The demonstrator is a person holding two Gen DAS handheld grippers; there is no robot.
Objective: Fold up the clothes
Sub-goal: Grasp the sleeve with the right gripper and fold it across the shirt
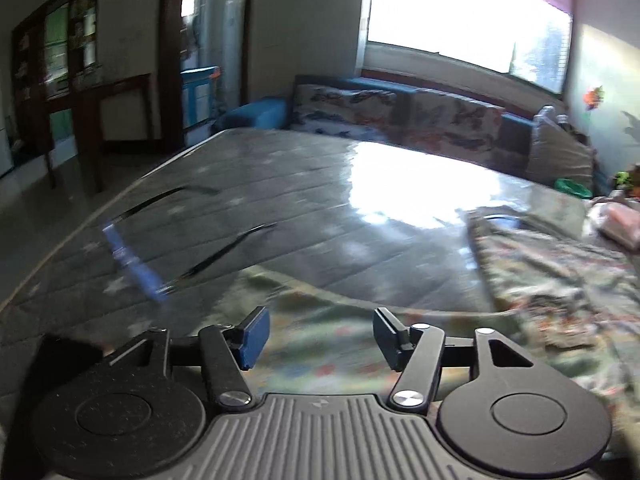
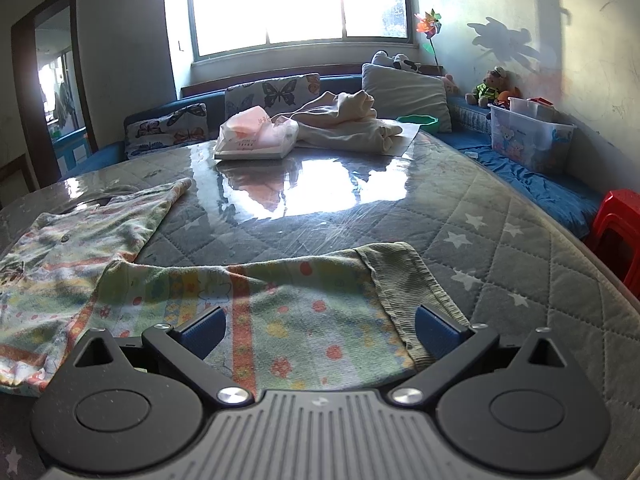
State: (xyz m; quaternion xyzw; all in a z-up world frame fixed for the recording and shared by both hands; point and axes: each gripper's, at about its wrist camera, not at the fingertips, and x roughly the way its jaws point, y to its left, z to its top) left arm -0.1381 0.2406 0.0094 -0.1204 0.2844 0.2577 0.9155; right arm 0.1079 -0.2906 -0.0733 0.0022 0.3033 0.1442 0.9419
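Observation:
A small patterned garment (image 2: 168, 292), pale green with orange stripes and flowers, lies spread flat on the quilted grey mattress (image 2: 500, 240). Its ribbed green cuff (image 2: 404, 280) reaches toward the lower right. My right gripper (image 2: 318, 330) hovers open just above the near sleeve, its blue pads on either side of the cloth without pinching it. In the blurred left wrist view the same garment (image 1: 540, 272) runs along the right and under my left gripper (image 1: 320, 338), which is open and holds nothing.
A cream garment (image 2: 348, 120) and a tissue pack in a plastic bag (image 2: 256, 136) lie at the mattress's far side. Butterfly cushions (image 2: 276, 92), a grey pillow (image 2: 408, 92), a clear storage box (image 2: 528, 136) and a red stool (image 2: 620, 232) ring the bed. Glossy plastic (image 1: 400, 184) covers the mattress.

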